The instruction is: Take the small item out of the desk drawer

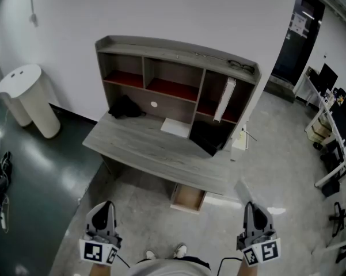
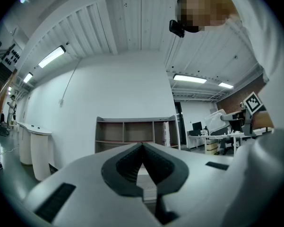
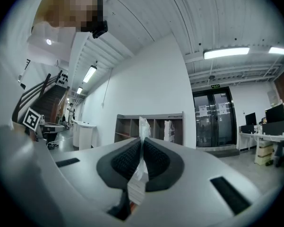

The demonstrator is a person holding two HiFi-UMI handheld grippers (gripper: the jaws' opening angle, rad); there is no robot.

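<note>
The grey desk [image 1: 155, 148] with its shelf unit stands ahead of me, and its wooden drawer [image 1: 187, 198] is pulled out below the front edge. My right gripper [image 1: 248, 207] is held low at the right, away from the desk. It is shut on a thin clear plastic packet [image 3: 142, 126], which sticks up between the pads [image 3: 157, 159]. In the head view the packet [image 1: 243, 190] shows as a pale sliver above the jaws. My left gripper [image 1: 106, 206] is held low at the left, its jaws [image 2: 142, 145] shut on nothing.
A white rounded bin [image 1: 29, 99] stands left of the desk. On the desk lie a black bundle [image 1: 125, 106], a white sheet [image 1: 175, 127] and a black box [image 1: 210, 137]. A white carton [image 1: 225, 99] leans in the right shelf bay. Office desks [image 1: 334, 131] line the far right.
</note>
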